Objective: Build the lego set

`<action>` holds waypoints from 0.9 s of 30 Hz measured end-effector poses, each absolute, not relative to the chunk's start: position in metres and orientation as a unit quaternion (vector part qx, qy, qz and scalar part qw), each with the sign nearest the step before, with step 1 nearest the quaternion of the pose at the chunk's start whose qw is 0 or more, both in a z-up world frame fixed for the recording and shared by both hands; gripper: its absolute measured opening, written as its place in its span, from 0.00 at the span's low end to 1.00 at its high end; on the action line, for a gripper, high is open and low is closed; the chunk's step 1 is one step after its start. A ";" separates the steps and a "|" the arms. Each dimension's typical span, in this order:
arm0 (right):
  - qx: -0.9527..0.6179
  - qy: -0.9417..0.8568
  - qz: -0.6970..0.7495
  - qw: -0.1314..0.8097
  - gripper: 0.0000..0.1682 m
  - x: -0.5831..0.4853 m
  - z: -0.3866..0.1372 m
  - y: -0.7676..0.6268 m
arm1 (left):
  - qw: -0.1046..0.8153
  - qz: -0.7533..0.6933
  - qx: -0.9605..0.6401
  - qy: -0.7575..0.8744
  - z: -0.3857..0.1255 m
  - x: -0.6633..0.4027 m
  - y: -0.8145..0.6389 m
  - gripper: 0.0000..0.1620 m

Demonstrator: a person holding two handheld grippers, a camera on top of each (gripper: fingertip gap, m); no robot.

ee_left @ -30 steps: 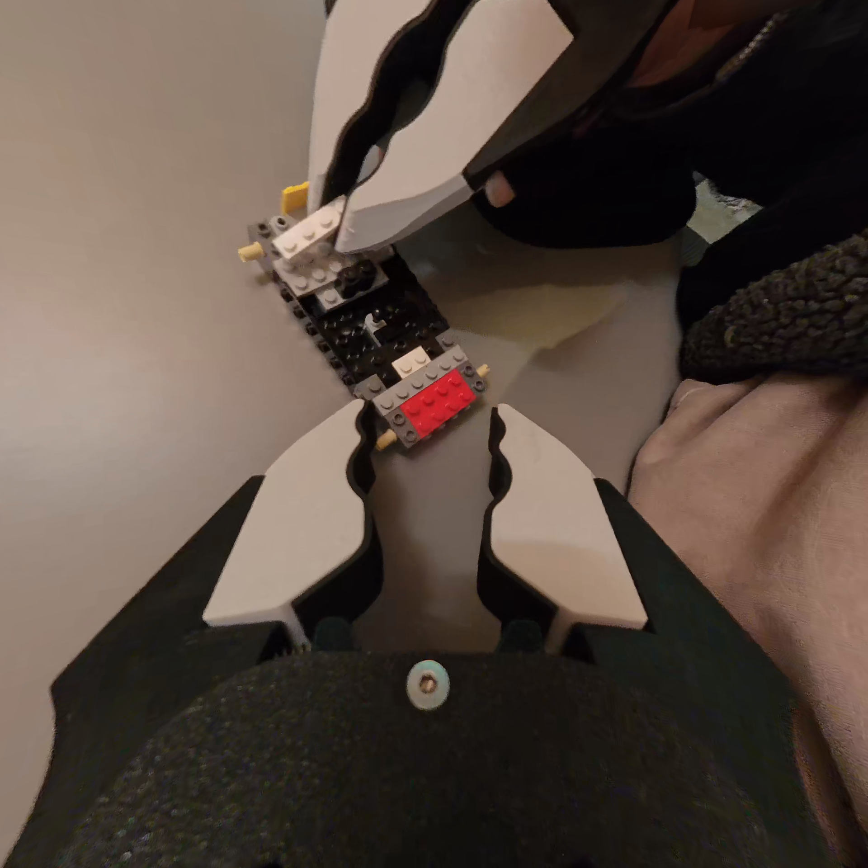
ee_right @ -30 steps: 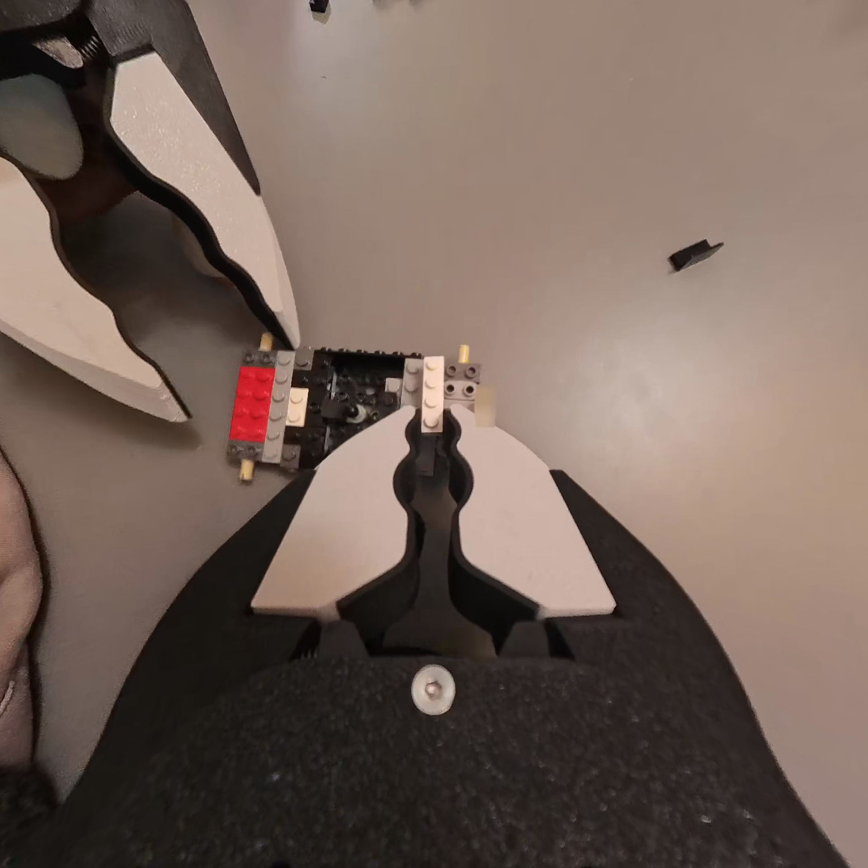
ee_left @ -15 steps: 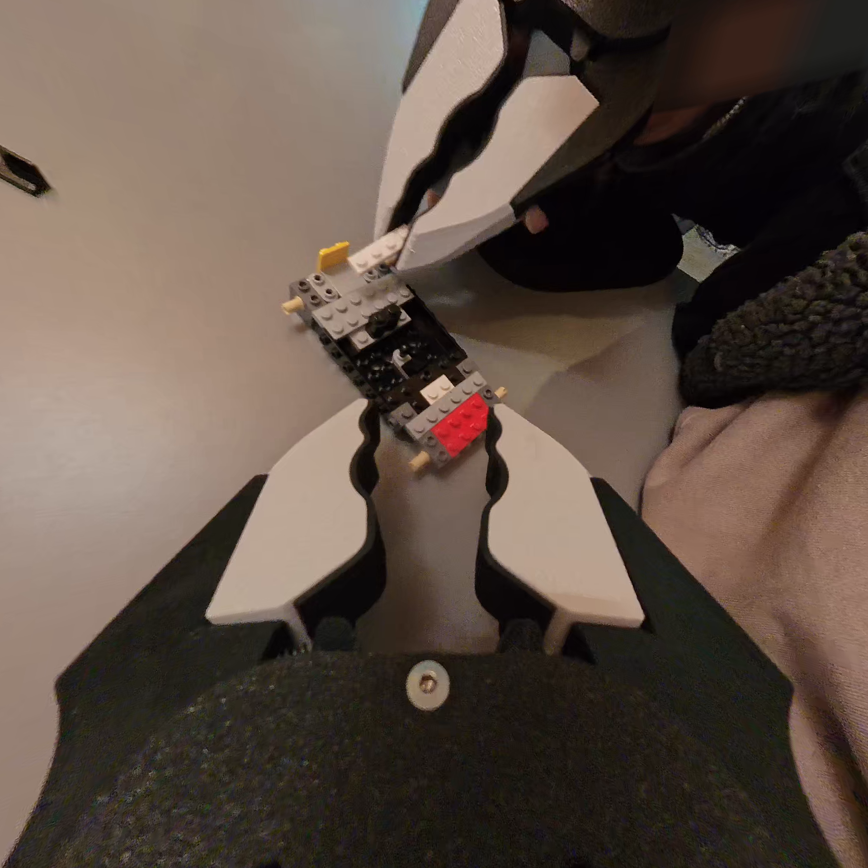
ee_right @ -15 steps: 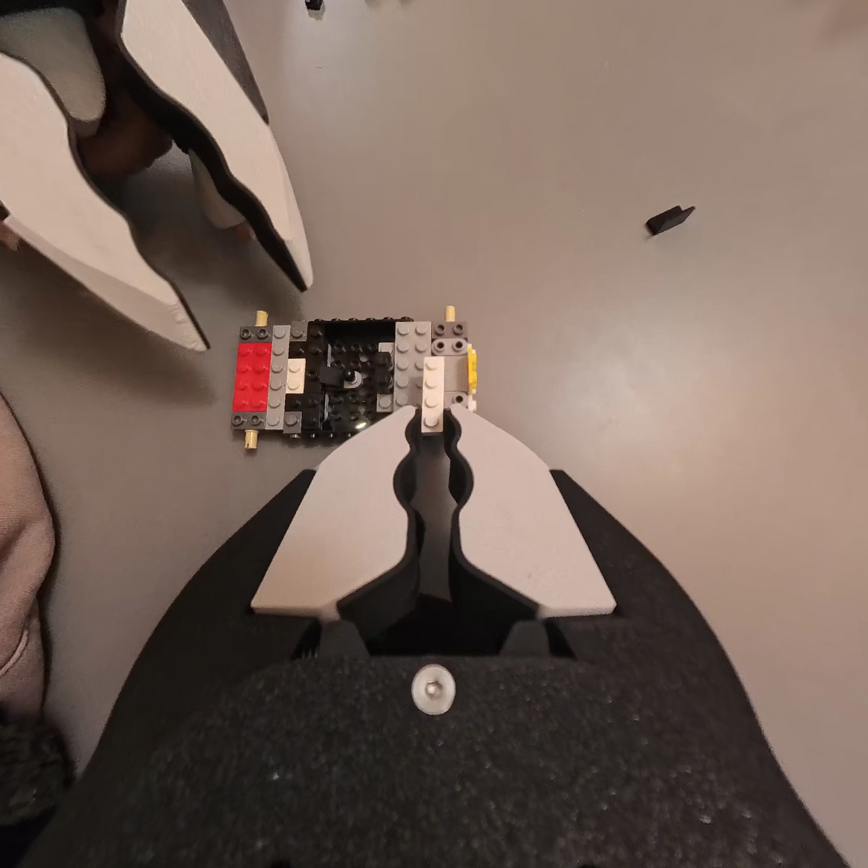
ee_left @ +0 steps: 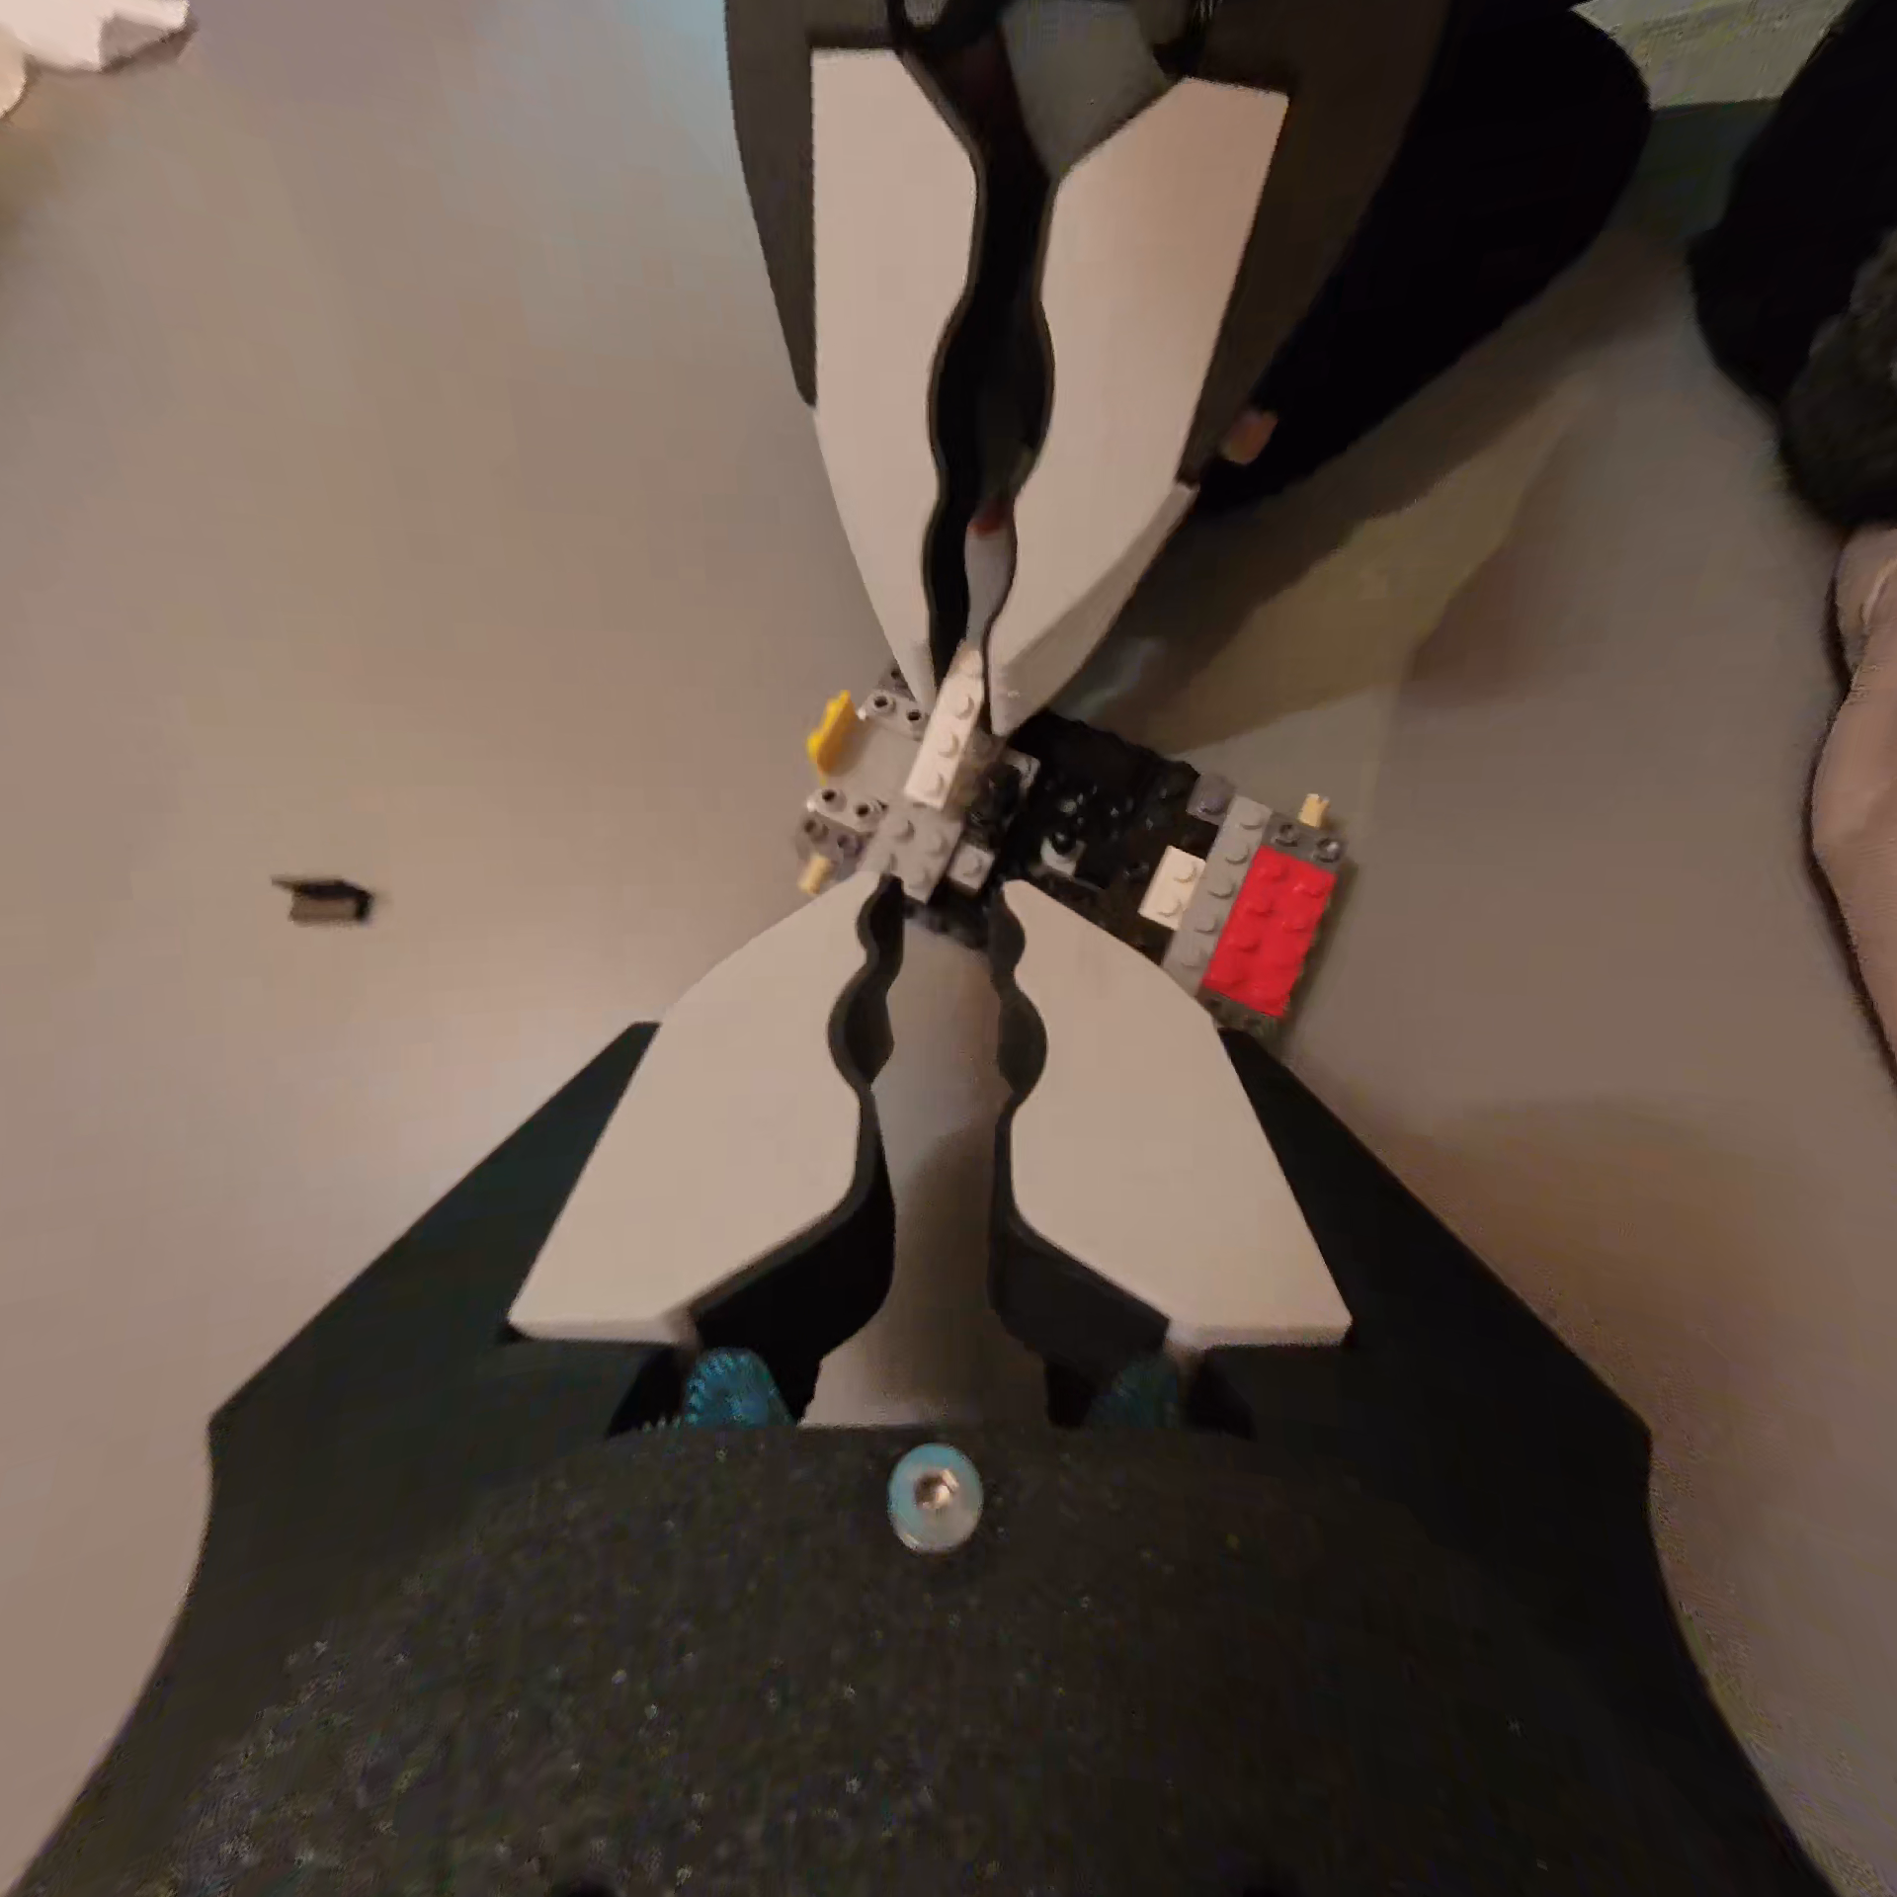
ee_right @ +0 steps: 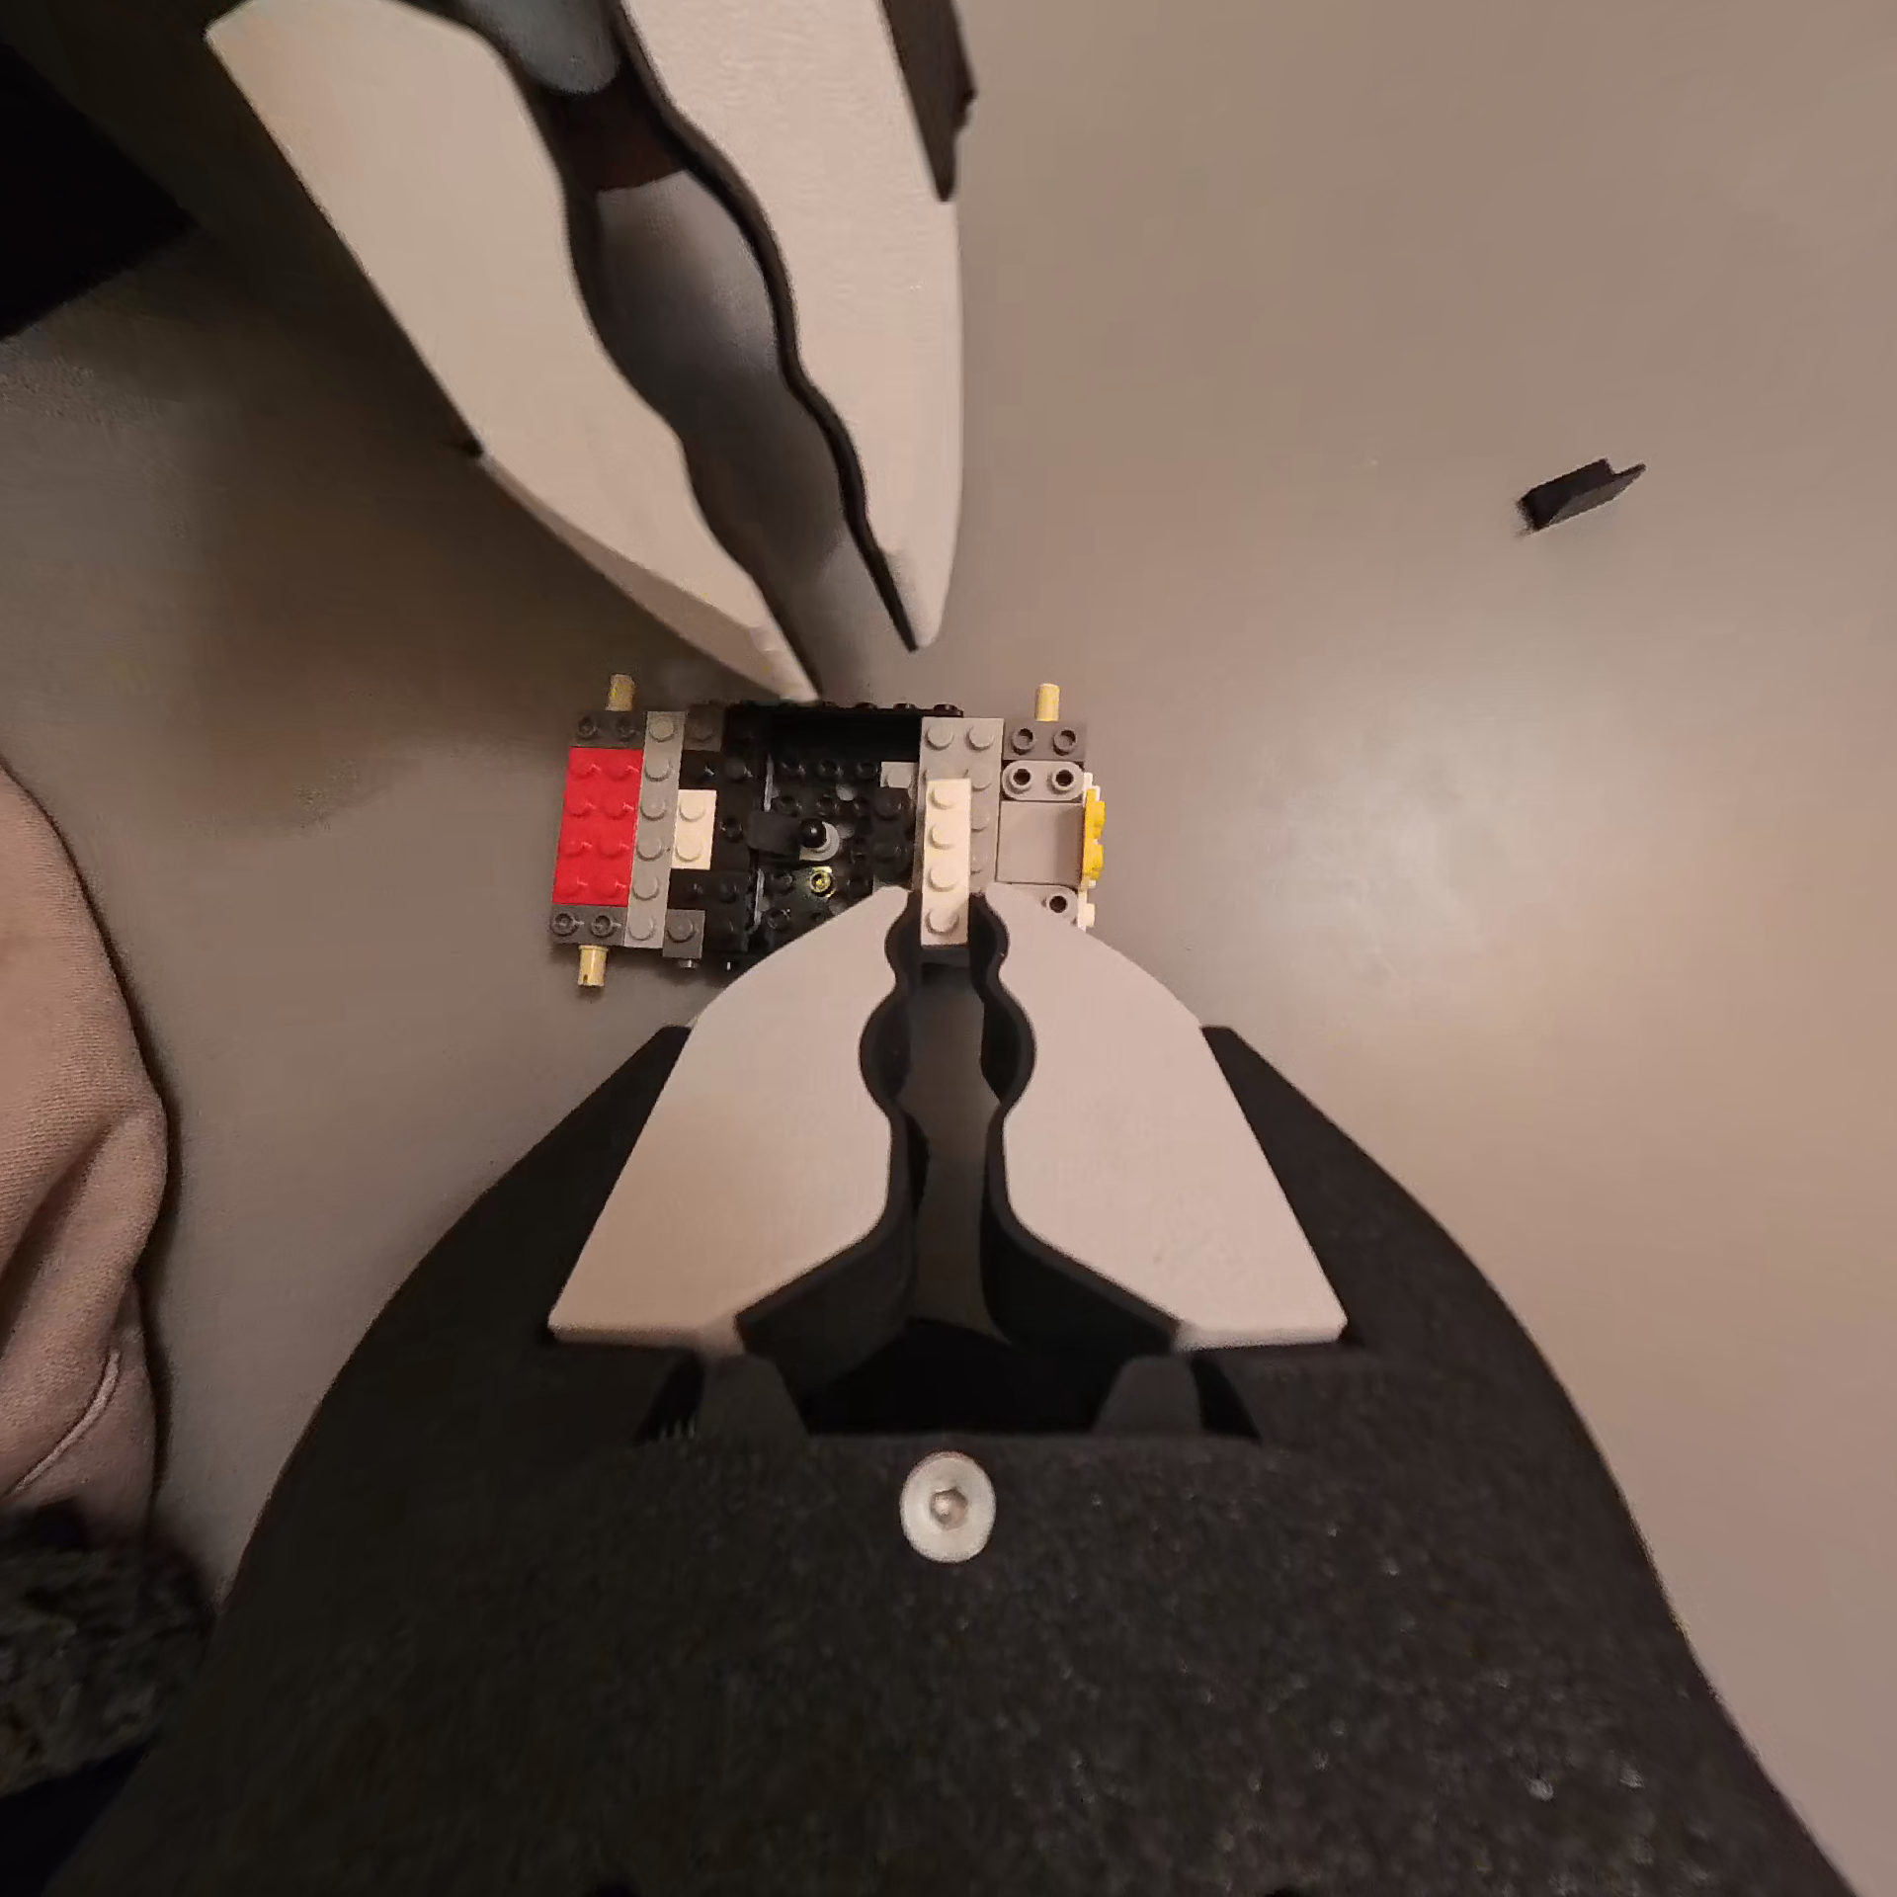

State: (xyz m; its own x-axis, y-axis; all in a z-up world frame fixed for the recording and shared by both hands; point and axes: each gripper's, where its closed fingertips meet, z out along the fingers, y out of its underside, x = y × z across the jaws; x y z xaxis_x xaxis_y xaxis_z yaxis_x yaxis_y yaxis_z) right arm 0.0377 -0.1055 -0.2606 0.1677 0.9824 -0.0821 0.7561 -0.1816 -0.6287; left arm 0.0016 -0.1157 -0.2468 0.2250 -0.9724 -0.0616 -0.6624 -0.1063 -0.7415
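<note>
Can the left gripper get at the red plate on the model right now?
Probably yes: the left gripper is open and empty beside the model, and the red plate lies uncovered at the far end from the right gripper.

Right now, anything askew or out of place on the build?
White plate in the right gripper isn't seated: it overhangs the lego model edge. A loose black piece lies apart on the table.

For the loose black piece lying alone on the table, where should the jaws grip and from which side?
Judging from the right wrist view, the black piece is a low wedge lying flat and clear of the lego build. Best come from above and pinch across its narrow width; its finer shape is too small to tell.
</note>
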 end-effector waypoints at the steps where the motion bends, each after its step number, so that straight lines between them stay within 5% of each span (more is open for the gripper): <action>1: -0.731 -0.594 0.246 0.229 0.05 0.038 -0.261 -0.106 | 0.333 -0.237 -0.700 0.586 -0.245 0.004 -0.111 0.09; 27: -0.728 -0.596 0.267 0.208 0.08 0.033 -0.262 -0.111 | 0.221 -0.269 -0.630 0.694 -0.261 0.014 -0.111 0.05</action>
